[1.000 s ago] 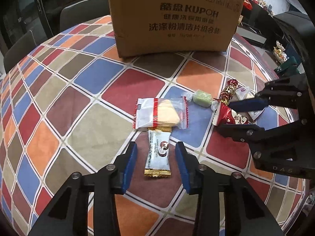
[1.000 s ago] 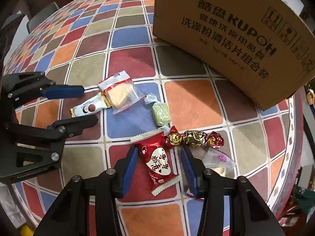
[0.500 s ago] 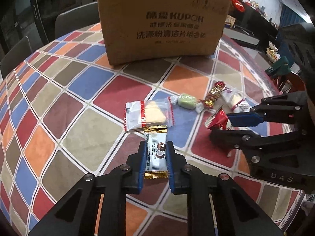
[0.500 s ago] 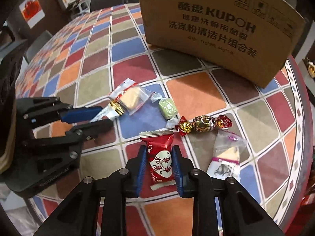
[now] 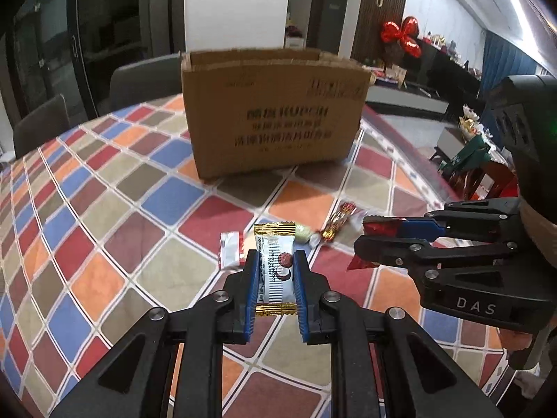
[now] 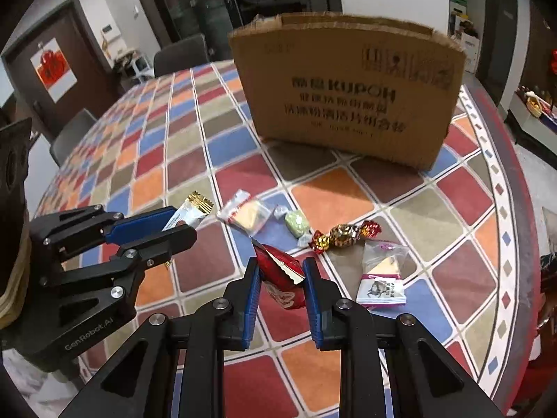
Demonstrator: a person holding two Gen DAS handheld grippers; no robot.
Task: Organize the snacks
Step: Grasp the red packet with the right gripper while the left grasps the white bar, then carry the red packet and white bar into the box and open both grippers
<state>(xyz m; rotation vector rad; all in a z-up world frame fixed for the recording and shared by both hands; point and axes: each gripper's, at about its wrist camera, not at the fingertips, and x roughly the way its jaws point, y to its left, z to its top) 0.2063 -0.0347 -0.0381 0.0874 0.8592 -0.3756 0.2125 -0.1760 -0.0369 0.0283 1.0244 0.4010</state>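
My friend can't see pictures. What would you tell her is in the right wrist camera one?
The right gripper pinches a red snack packet above a checkered table. The left gripper beside it holds a white gold-edged packet. Four more sweets lie before an open cardboard box.

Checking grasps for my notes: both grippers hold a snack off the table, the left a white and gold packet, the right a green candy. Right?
One slip: the right gripper holds the red packet, not the green candy, which lies on the table, as the right wrist view shows. The left gripper does hold the white and gold packet.
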